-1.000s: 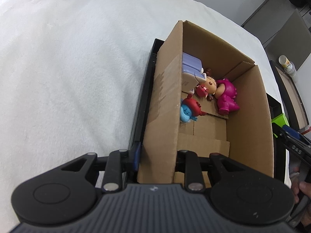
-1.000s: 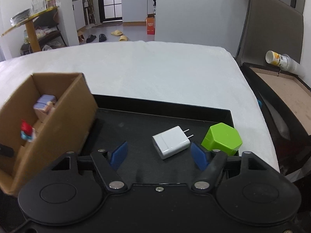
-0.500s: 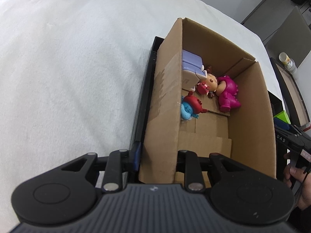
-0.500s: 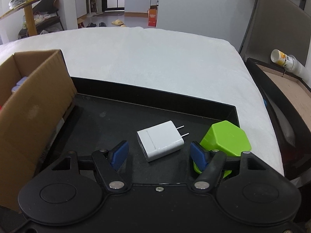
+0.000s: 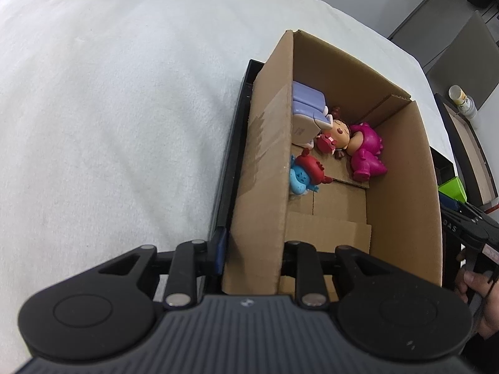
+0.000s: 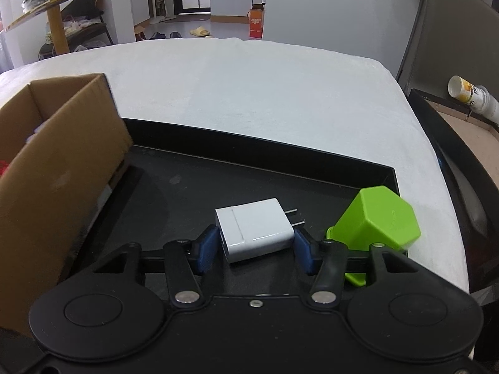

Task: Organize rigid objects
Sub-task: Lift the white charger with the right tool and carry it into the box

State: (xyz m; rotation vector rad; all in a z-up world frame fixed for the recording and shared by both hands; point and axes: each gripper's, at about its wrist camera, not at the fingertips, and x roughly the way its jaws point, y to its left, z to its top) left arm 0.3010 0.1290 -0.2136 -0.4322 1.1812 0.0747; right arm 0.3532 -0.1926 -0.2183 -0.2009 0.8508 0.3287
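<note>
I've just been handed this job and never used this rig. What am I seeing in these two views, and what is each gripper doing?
No robot arm here: a person holds a two-finger gripper in each hand, each with a camera looking along its fingers. The left view shows the left gripper shut on the wall of the cardboard box, which holds toy figures. The right view shows the right gripper closing around a white charger, its pads at the charger's sides. The charger lies on a black tray beside a green block.
</note>
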